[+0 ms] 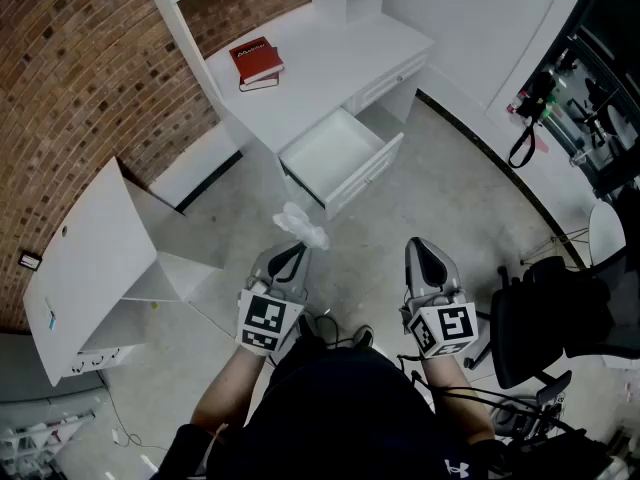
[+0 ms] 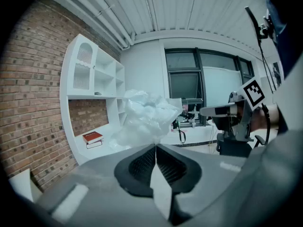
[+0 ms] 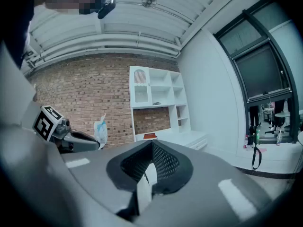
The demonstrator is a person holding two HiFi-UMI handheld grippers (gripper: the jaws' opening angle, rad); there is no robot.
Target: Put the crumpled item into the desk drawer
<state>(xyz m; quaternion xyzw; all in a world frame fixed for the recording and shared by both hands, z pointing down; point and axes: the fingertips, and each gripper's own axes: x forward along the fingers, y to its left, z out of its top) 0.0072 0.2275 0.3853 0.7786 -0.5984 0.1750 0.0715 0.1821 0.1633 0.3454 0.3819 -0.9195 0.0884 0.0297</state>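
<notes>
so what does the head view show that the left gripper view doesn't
Only the head view shows the open drawer, empty inside, and a white cabinet on the floor. Only the left gripper view shows the ceiling and the dark windows. Both show the crumpled item pinched in the left gripper, the red book on the desk, and the right gripper.
</notes>
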